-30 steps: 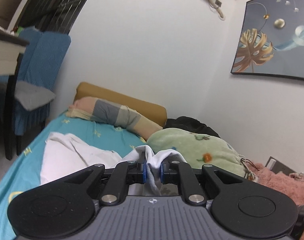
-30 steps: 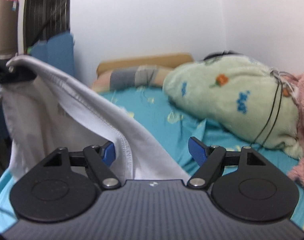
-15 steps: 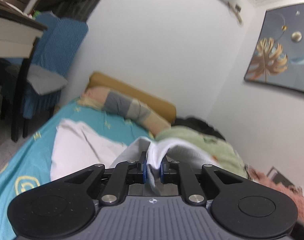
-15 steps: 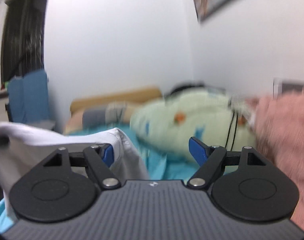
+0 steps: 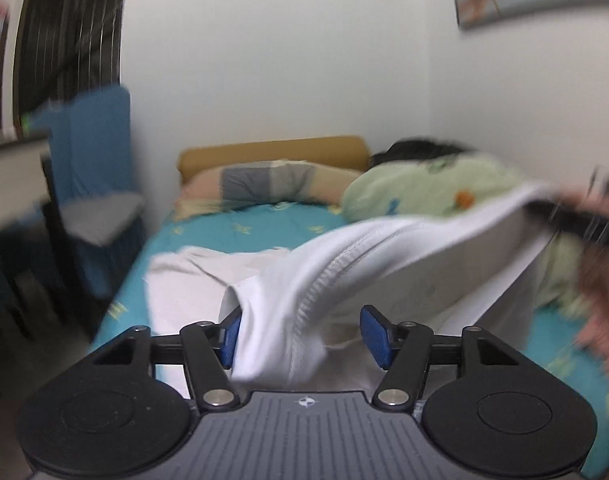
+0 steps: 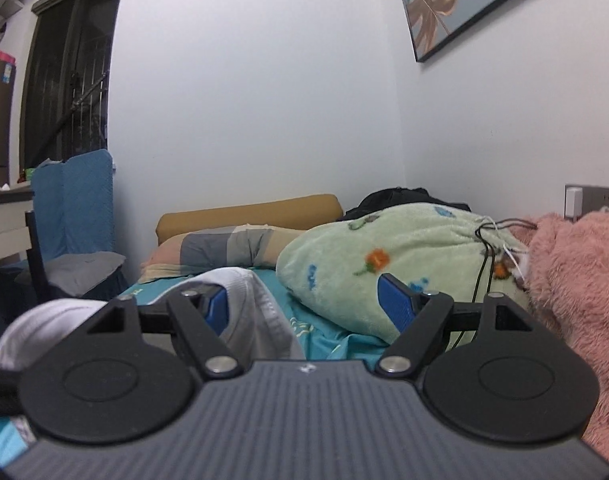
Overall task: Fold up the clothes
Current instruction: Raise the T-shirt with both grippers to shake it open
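Observation:
A white garment (image 5: 384,248) lies partly spread on the teal bed sheet (image 5: 264,228). One seamed fold of it rises toward a blurred dark shape (image 5: 576,220) at the right edge. My left gripper (image 5: 304,336) is open, and the fold hangs loosely between its blue pads, resting against the left pad (image 5: 230,336). In the right wrist view my right gripper (image 6: 307,302) is also open. A bunch of the white garment (image 6: 256,300) sits just beside and behind its left finger (image 6: 218,304), not clamped.
A green patterned blanket (image 6: 384,248) and a pink fluffy blanket (image 6: 576,280) are heaped along the wall side of the bed. A striped pillow (image 5: 264,184) lies at the headboard. A blue-covered chair (image 5: 88,152) and a desk (image 5: 8,176) stand left of the bed.
My left gripper, shut on the white fold before, has opened, and the fold now hangs loose between its pads. Both views have swung. The right gripper stays open and the cloth sits lower beside it.

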Motion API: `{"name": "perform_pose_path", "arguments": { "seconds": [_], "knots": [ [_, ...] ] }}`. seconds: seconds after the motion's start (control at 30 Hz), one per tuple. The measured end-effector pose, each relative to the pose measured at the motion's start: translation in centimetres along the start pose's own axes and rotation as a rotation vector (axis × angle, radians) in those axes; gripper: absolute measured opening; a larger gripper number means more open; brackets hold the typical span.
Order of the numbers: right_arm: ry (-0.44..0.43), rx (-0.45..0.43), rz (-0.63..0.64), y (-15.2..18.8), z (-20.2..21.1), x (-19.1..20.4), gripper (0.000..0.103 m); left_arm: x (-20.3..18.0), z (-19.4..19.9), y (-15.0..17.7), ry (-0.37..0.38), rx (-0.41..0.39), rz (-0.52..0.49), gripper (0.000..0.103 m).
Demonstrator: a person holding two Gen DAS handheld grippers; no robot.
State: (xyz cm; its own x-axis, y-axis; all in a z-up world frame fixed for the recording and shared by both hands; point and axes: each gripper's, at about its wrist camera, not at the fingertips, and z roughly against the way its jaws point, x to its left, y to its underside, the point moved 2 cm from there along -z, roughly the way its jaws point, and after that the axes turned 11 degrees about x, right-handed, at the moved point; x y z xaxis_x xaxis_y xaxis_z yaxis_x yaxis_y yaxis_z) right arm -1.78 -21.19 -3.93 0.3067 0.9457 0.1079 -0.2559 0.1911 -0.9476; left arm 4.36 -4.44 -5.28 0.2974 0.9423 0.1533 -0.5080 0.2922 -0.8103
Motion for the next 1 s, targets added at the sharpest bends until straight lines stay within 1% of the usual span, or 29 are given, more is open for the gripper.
{"name": "perform_pose_path", "arguments": {
  "seconds": [0.03,0.07,0.1,0.13,0.17,0.23,0.27,0.3,0.33,0.4,0.5,0.57,0.67,0.73,0.87,0.93,1.0],
  "knots": [
    [0.004,-0.001,-0.006,0.0,0.0,-0.2,0.077,-0.5,-0.4,0.1,-0.078,-0.003,-0.025,0.062],
    [0.01,-0.002,-0.012,-0.1,0.1,-0.3,0.077,-0.6,-0.6,0.1,-0.148,-0.006,-0.026,0.064],
    [0.019,-0.005,-0.015,-0.1,0.1,-0.5,0.077,-0.4,-0.6,0.1,-0.2,-0.01,-0.01,0.064],
    [0.023,-0.006,-0.024,-0.2,0.2,-0.8,0.077,0.0,-0.4,-0.1,-0.24,-0.015,0.012,0.064],
    [0.027,-0.006,-0.034,-0.3,0.2,-1.1,0.077,0.6,0.3,-0.3,-0.253,-0.027,0.04,0.066],
    [-0.011,-0.015,-0.065,-1.0,1.2,-1.8,0.078,2.2,2.7,-1.1,-0.248,-0.093,0.101,0.074],
    [-0.009,-0.011,-0.047,-1.2,1.2,-1.6,0.078,2.9,3.9,-1.5,-0.234,-0.124,0.134,0.08],
    [-0.004,-0.005,-0.024,-1.5,1.2,-1.3,0.081,3.6,5.2,-1.9,-0.22,-0.156,0.166,0.08],
    [0.001,0.0,-0.002,-1.7,1.3,-0.9,0.087,4.3,6.4,-2.3,-0.206,-0.187,0.199,0.08],
    [0.01,0.01,0.043,-2.2,1.3,-0.3,0.085,5.2,8.0,-3.0,-0.197,-0.225,0.24,0.08],
    [0.025,0.026,0.11,-2.9,1.3,0.7,0.084,6.2,9.2,-4.8,-0.197,-0.22,0.275,0.079],
    [0.034,0.036,0.154,-3.4,1.3,1.4,0.084,7.0,10.8,-6.0,-0.193,-0.231,0.295,0.079],
    [-0.003,-0.045,0.128,-8.2,4.4,1.4,0.084,8.9,14.5,-8.6,-0.167,-0.296,0.357,0.079],
    [-0.032,-0.109,0.118,-11.8,7.2,1.5,0.084,9.7,18.0,-10.7,-0.155,-0.373,0.372,0.079],
    [-0.054,-0.253,0.107,-19.2,13.8,1.5,0.084,10.3,26.4,-15.2,-0.115,-0.509,0.378,0.079],
    [-0.061,-0.327,0.102,-22.5,17.7,1.3,0.084,10.5,30.9,-17.2,-0.09,-0.564,0.374,0.079],
    [-0.073,-0.361,0.08,-25.2,21.0,0.7,0.084,10.4,35.2,-18.8,-0.068,-0.602,0.361,0.079]
  ]
}}
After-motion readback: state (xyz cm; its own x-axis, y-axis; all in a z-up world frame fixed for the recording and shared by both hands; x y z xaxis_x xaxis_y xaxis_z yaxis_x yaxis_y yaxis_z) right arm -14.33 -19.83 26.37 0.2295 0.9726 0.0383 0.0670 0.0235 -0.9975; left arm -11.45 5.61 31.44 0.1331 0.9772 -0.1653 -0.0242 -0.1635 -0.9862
